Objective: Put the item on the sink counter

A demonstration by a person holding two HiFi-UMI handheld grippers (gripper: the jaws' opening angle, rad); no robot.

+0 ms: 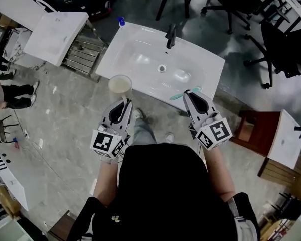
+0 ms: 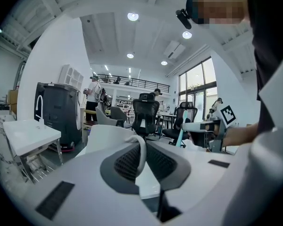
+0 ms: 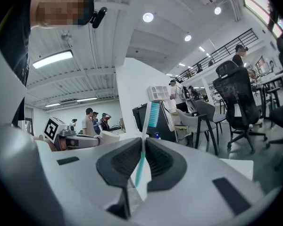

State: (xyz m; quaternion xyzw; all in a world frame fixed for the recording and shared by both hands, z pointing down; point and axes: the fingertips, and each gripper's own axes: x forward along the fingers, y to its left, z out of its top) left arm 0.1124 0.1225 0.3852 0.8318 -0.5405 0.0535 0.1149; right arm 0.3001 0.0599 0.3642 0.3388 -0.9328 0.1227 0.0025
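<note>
Left jaws: the left gripper (image 2: 142, 149) has its jaws nearly together, pinching the thin wall of a pale cup (image 1: 120, 84) at its rim.
Right jaws: the right gripper (image 3: 142, 147) has its jaws pressed tight on the handle of a teal toothbrush (image 3: 149, 114), bristle head pointing up and away.
Cup position: in the air over the floor (image 1: 65, 109), just short of the near left edge of the sink (image 1: 135, 36).
Toothbrush position: level with the sink's front edge, near its right corner, not resting on it.
Further out: a dark faucet (image 1: 170, 34) stands at the back of the basin.
Step in hand: most likely the carry towards the sink; neither item is set down yet.
Next move: reach forward over the flat surface beside the basin, lower until the item rests, then spread the jaws.
</note>
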